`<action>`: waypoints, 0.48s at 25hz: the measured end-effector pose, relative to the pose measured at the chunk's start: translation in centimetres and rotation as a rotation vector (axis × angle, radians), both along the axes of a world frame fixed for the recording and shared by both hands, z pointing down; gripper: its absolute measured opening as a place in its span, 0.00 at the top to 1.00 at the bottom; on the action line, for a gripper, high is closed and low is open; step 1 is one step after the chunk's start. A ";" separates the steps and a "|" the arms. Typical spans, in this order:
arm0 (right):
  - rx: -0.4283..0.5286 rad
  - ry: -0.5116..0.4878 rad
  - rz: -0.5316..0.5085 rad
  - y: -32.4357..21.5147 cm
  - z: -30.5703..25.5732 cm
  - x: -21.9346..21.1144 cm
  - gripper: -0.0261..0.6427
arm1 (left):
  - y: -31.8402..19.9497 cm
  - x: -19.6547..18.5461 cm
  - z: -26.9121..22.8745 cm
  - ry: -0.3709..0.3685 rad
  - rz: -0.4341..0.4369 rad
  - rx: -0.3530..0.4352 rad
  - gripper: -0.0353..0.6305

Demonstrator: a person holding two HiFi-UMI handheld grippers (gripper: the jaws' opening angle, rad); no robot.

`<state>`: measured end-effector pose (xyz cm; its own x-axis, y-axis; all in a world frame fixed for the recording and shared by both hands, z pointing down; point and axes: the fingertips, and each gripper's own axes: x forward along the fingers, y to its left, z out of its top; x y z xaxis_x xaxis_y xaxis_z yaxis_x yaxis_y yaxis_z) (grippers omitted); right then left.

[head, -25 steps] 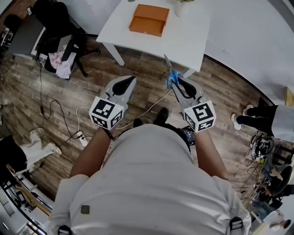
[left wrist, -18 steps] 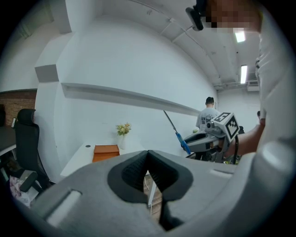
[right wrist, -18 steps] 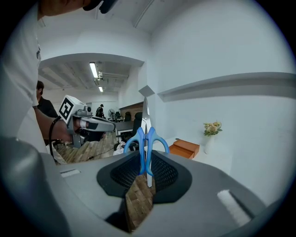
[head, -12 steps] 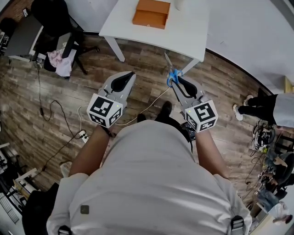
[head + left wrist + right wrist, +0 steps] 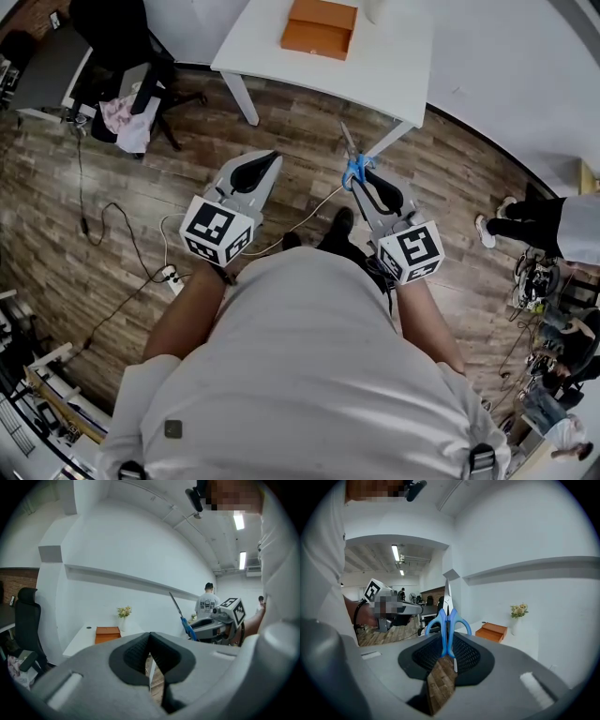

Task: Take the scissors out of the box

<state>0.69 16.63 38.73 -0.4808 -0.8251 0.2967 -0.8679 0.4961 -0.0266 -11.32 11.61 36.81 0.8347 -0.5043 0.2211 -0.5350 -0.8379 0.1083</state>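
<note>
Orange box (image 5: 320, 26): on the white counter (image 5: 398, 70) at 12 o'clock, well apart from both tongs
Office chair (image 5: 117, 42): 10 o'clock
Left tongs (image 5: 270, 159): shut tight, empty
Right tongs (image 5: 361, 175): clamped on the blue scissors (image 5: 351, 156) handles, blades pointing to 12, over the wood floor (image 5: 300, 131)

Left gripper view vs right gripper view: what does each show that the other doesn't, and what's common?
Only the left gripper view: that the left gripper is shut and empty, pads meeting with nothing between them.
Only the right gripper view: the right gripper clamped on the blue handles of the scissors.
Both: the scissors with blades pointing up, plus the orange box and vase of flowers on the white table.
</note>
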 end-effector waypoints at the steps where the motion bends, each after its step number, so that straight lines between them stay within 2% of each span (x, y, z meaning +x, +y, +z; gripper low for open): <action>1: 0.001 0.000 -0.003 0.0 0.0 -0.2 0.82 | 0.0 -0.1 0.0 0.003 0.000 0.000 0.94; 12: 0.011 0.004 0.009 -0.2 -0.8 -0.6 0.82 | -0.4 -0.3 -0.3 0.020 0.012 -0.003 0.94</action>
